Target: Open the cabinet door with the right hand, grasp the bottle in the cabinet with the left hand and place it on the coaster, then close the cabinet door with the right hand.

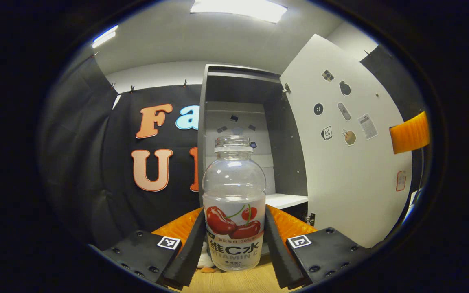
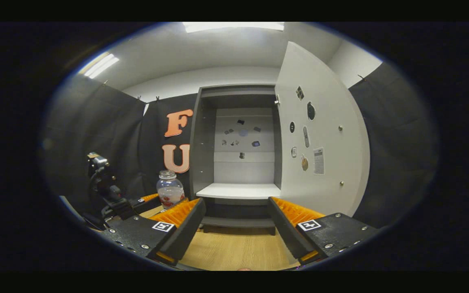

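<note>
A clear, capless bottle (image 1: 234, 191) with a cherry label stands upright between the fingers of my left gripper (image 1: 234, 211), which is shut on its lower body just above the wooden table (image 1: 238, 280). A small brown edge (image 1: 208, 269) peeks out by the bottle's base; I cannot tell whether it is the coaster. In the right gripper view the bottle (image 2: 169, 189) sits left of the cabinet (image 2: 202, 142), with the left gripper (image 2: 153, 199) around it. My right gripper (image 2: 236, 201) is open, facing the cabinet's bare white shelf (image 2: 238, 190). The white door (image 2: 320, 122) stands wide open to the right.
Behind the bottle rises the dark cabinet frame (image 1: 242, 85), its door (image 1: 340, 183) swung out on the right with small stickers on the inner face. Black cloth walls close in the booth on both sides. An orange ribbed part (image 1: 409, 132) shows at the far right past the door.
</note>
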